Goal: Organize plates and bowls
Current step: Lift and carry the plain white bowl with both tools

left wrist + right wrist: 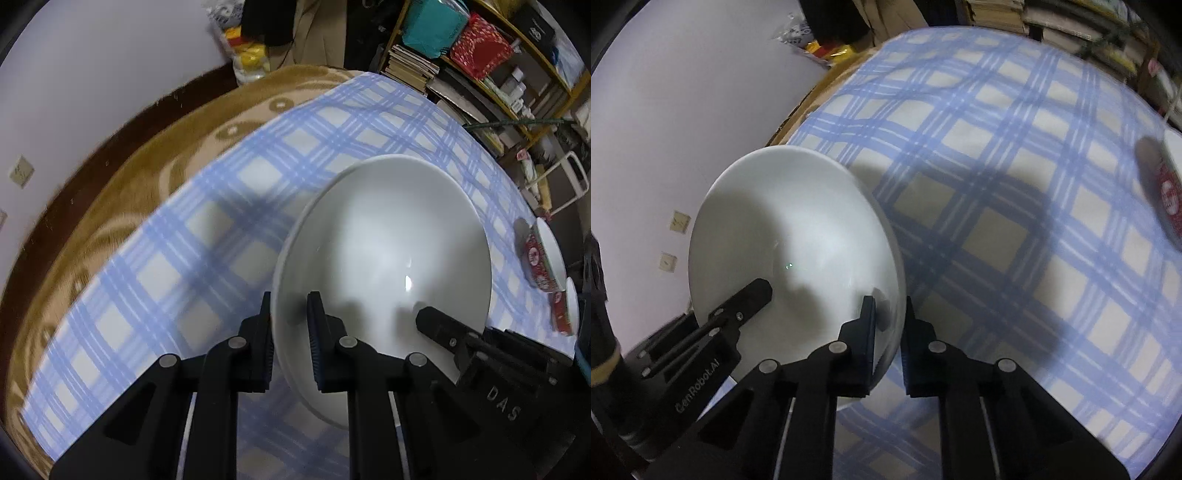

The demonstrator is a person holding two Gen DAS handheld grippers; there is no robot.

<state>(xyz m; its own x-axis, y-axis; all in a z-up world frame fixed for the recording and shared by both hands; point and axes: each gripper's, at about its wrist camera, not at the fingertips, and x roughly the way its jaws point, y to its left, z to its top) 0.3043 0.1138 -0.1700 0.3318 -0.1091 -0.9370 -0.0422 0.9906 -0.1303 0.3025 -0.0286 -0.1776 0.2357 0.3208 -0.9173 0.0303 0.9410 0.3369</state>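
**Two grippers clamped on one white bowl**

Both rims of a large white bowl (384,258) are gripped at once. In the left wrist view, the left gripper (291,321) is seen at lower centre, its jaws narrowed onto the bowl's left rim, one finger inside and one outside. The right gripper (889,317) is closed likewise on the opposite rim, lower centre of its own view. The bowl is held tilted above a blue checked cloth (207,236), on which its shadow is cast. Two red patterned bowls (543,258) are seen at the right edge of the frame, on the cloth.
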